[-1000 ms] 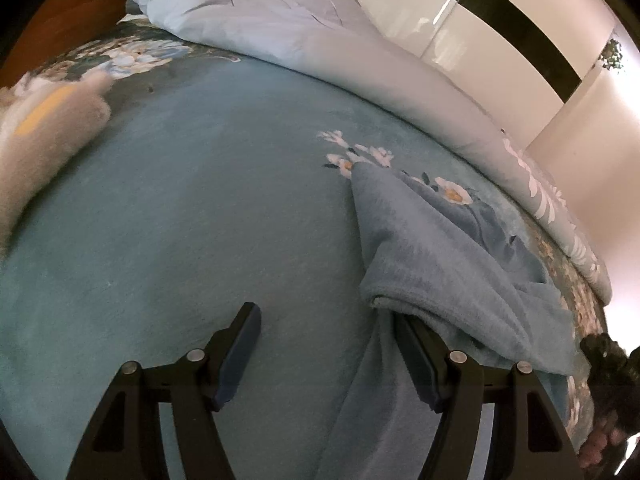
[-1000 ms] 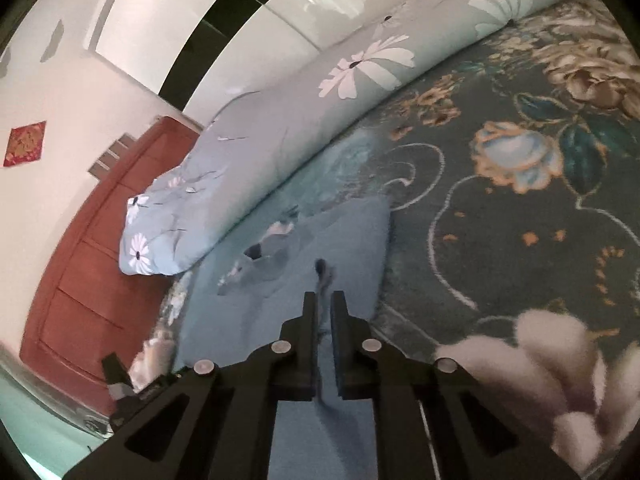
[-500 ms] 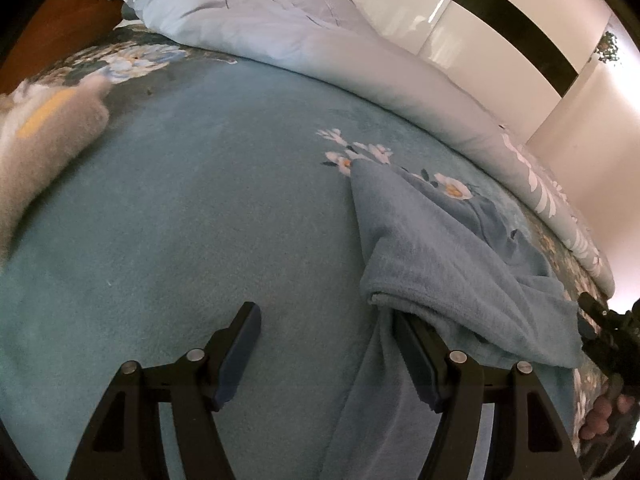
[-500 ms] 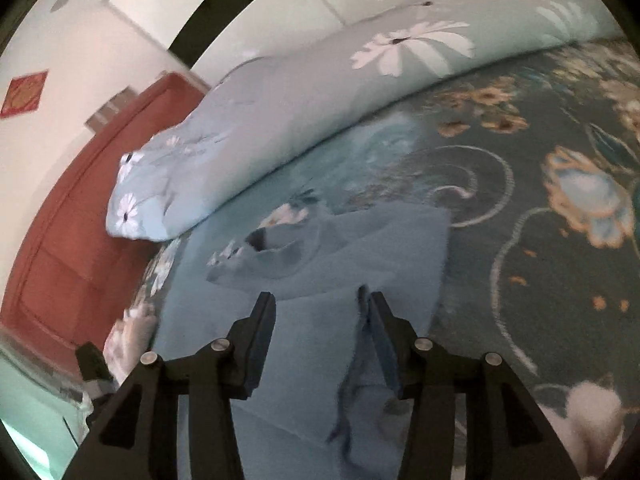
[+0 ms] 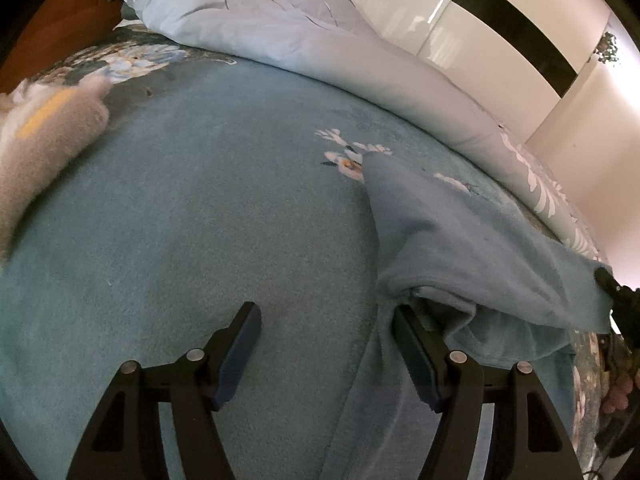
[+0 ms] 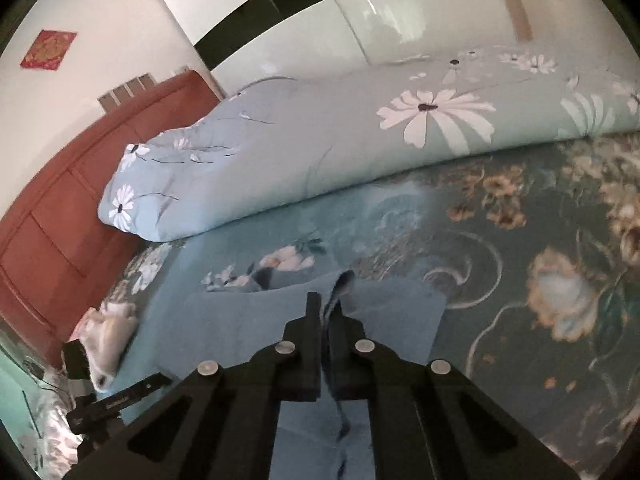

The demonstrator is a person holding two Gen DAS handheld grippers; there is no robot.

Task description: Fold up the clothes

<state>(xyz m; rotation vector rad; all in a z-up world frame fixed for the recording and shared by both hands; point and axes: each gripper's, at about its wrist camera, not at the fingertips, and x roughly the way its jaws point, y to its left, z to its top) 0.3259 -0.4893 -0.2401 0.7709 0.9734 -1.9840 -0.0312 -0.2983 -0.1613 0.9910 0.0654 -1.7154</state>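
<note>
The right gripper (image 6: pixel 325 320) was clenched on a fold of the blue garment (image 6: pixel 240 320), which lay on the bed (image 6: pixel 520 360), its long axis running toward the rolled floral quilt (image 6: pixel 320 152). Only the left view showed the left gripper (image 5: pixel 326 344), released, and a fuzzy beige item (image 5: pixel 44 140), blurred.

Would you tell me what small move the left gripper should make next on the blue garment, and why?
Probably ease the open left gripper slightly to its right and close on the blue garment. Its fold lies against only the right finger, nothing sits between the fingers, and the right gripper is already shut on the cloth's other edge.
</note>
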